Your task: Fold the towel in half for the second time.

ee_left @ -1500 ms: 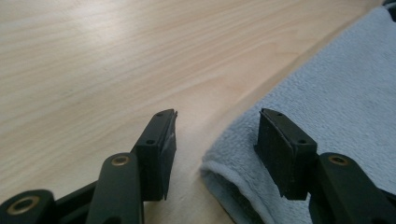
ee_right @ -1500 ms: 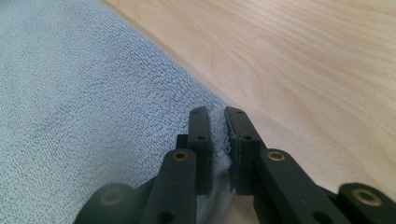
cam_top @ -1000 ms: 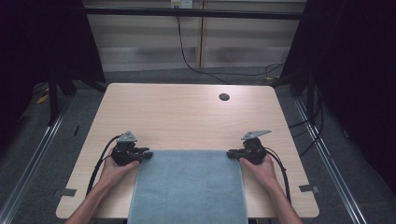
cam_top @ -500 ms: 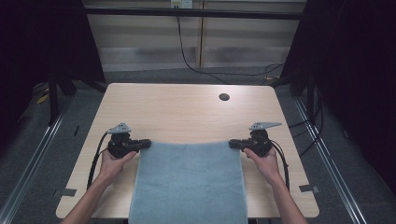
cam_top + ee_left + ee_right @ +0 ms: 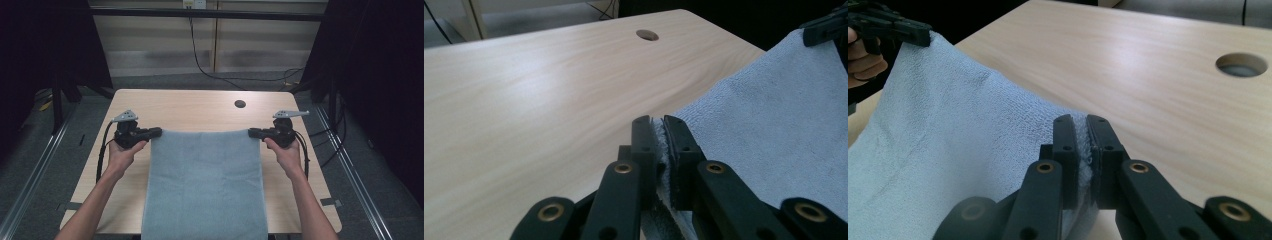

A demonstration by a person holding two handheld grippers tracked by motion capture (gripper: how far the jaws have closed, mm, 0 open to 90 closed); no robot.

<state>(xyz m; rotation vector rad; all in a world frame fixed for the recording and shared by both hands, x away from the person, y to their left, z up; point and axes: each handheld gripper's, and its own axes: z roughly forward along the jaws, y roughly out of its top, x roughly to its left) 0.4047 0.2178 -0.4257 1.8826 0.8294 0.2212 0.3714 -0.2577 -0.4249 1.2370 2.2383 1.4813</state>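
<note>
The far half of the table (image 5: pixel 200 107) lies bare beyond the towel (image 5: pixel 205 185), so either tool could pass forward over it; the one break in that surface is a round hole (image 5: pixel 240 104) near the far edge. The towel stretches between the left tool (image 5: pixel 156 132) and the right tool (image 5: pixel 252 132), barring the middle. Narrow strips of bare table run outside each forearm.

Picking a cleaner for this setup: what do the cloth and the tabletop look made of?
Cloth: looks like grey-blue terry or microfibre, matte, with a fine looped nap and soft drape.
Tabletop: pale wood-grain, likely laminate or veneer; a smooth, faint sheen streaks across the grain.
</note>
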